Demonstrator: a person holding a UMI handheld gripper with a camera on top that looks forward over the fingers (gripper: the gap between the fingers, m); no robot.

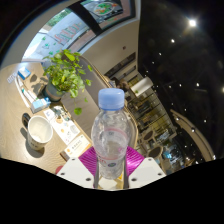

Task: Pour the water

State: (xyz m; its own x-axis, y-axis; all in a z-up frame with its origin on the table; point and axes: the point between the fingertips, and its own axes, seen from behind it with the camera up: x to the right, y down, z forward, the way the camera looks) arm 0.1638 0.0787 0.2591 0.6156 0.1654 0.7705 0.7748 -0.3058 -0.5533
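Note:
A clear plastic water bottle (111, 135) with a pale blue cap (111, 98) stands upright between my fingers. My gripper (110, 165) is shut on the bottle, with the magenta pads (87, 160) pressing its lower body from both sides. The whole view is tilted and the bottle is lifted off the table. A white cup (40, 129) sits on the light table (22, 112) to the left and beyond the fingers.
A potted green plant (65, 75) stands on the table behind the cup. Small white items (60, 118) lie next to the cup. Beyond the bottle is a room with shelves (135, 85) and a dark ceiling with spot lights (192, 22).

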